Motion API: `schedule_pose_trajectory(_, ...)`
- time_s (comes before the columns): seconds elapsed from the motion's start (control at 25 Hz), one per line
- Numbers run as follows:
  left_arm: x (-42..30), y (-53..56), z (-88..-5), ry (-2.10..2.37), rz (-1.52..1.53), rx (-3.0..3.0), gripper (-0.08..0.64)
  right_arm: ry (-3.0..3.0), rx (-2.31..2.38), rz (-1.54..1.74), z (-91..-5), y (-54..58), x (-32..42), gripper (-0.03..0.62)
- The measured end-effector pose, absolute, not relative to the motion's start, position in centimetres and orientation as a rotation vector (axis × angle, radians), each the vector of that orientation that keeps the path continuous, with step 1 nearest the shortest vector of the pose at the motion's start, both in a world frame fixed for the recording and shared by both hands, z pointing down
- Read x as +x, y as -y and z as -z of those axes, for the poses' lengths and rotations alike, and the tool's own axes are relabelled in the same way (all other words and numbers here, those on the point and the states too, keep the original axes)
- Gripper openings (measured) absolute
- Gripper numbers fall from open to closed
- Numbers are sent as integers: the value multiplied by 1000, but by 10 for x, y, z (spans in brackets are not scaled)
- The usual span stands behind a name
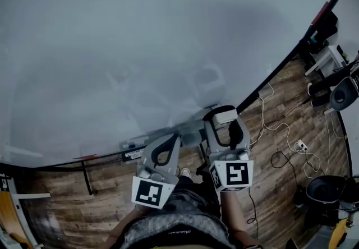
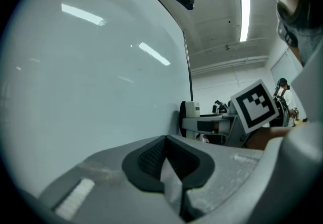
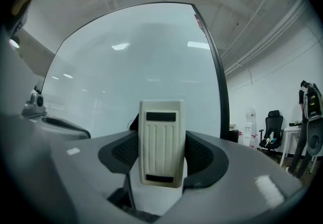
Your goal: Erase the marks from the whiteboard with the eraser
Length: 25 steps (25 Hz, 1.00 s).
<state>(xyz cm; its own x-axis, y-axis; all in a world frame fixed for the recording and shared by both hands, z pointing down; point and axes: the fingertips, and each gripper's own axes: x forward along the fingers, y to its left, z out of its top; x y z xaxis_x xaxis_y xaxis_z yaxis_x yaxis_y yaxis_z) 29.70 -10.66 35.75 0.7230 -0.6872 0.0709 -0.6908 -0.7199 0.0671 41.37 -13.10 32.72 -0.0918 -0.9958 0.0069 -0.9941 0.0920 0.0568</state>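
Wooden flooring (image 1: 280, 152) is seen along the lower frame, while the whiteboard (image 1: 140, 46) fills the upper part. The eraser (image 3: 161, 142) is clamped upright between the right gripper's (image 1: 226, 123) jaws, lower centre, before the board. The left gripper (image 2: 169, 162) is pressed closed on nothing.

Wood-plank floor (image 1: 73, 203) underfoot, warm brown, and a white cable (image 1: 280, 126) snakes across it to a power strip (image 1: 301, 145). A dark round bin (image 1: 322, 189) sits off to the right. Looking up, a long ceiling light (image 2: 245, 11) glows on a white ceiling, and thin pipes (image 3: 267, 23) run along it. Over by the pale wall (image 3: 262, 92), a black office chair (image 3: 271, 128) stands just beside a white table (image 3: 293, 131).
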Motion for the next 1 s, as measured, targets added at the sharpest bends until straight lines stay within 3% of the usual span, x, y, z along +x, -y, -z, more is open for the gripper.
schedule_pose_trajectory(1.0,269,92,-372,1480,-62,2636,3,2344,2032,89,-335,148,413,261)
